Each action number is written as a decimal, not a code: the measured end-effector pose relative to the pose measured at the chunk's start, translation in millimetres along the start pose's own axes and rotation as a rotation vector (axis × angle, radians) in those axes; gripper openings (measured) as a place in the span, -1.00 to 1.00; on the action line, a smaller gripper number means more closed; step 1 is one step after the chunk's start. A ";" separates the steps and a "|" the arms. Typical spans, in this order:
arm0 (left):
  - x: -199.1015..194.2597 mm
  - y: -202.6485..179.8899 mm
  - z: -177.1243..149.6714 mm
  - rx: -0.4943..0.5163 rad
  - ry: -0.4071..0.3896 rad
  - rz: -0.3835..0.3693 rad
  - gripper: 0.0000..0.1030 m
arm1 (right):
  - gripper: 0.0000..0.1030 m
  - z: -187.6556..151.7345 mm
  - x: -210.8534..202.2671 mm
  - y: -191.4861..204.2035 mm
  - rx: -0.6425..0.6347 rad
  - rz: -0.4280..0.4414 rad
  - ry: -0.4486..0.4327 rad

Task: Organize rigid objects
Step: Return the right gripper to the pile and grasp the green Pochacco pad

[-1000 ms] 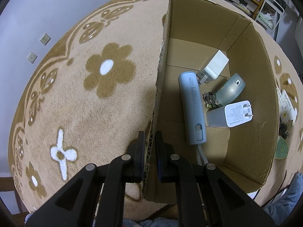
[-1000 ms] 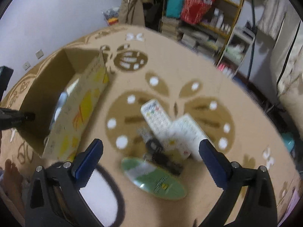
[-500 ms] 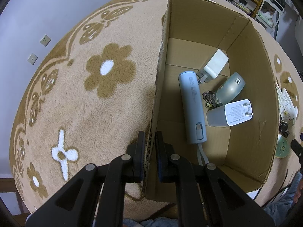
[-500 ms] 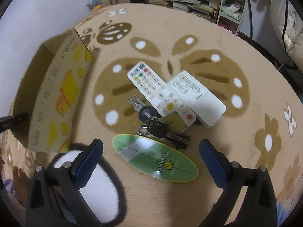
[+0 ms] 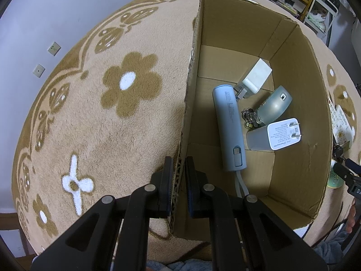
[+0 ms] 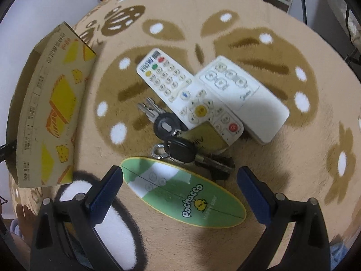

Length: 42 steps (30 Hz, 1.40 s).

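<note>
On the tan flowered rug (image 5: pixel 94 122), the left gripper (image 5: pixel 178 176) is clenched on the near left wall of the one cardboard box (image 5: pixel 300 113), one finger outside and one inside. Five things lie on the box floor: one pale blue power bank (image 5: pixel 229 126) along the left side, its label reading "10000", with a grey cable (image 5: pixel 240 185) running from its near end; one white charger (image 5: pixel 253 79) toward the far right corner; one translucent grey-green oval case (image 5: pixel 274 107); one small bunch of keys (image 5: pixel 248 118) between the power bank and that case; and one white plug adapter (image 5: pixel 283 134) with two prongs by the right wall, its fine print too small to read.

In the right wrist view the box's outer side (image 6: pixel 52 106) carries yellow cheese pictures at the rug's left edge. To its right lie two white remotes, a many-buttoned remote (image 6: pixel 187 94) overlapping one side of a plain remote (image 6: pixel 243 94). Two black-headed keys (image 6: pixel 173 135) on a ring touch the buttoned remote's near end, partly over a gold card (image 6: pixel 208 137). One green oval board (image 6: pixel 182 196) reads "Pochacco". The right gripper (image 6: pixel 180 192) hangs released, fingers spread to either side of the board.

Since half a second ago the right gripper has dropped closer to the board, now between its fingertips; the left grip is unchanged.
</note>
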<state>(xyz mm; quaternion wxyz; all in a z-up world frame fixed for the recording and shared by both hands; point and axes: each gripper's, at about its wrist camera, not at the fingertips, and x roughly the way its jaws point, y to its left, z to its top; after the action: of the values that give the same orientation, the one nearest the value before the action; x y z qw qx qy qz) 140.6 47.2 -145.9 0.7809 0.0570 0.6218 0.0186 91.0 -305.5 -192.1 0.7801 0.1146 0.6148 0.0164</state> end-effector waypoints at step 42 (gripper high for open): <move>-0.6 -1.2 0.5 0.003 0.000 0.003 -0.79 | 0.43 -4.1 30.4 57.2 -0.099 -0.204 0.107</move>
<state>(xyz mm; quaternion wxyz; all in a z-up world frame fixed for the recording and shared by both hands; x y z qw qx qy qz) 141.0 45.8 -145.3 0.7808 0.0592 0.6217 0.0186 101.0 -244.2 -210.7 0.7485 0.0117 0.6625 -0.0268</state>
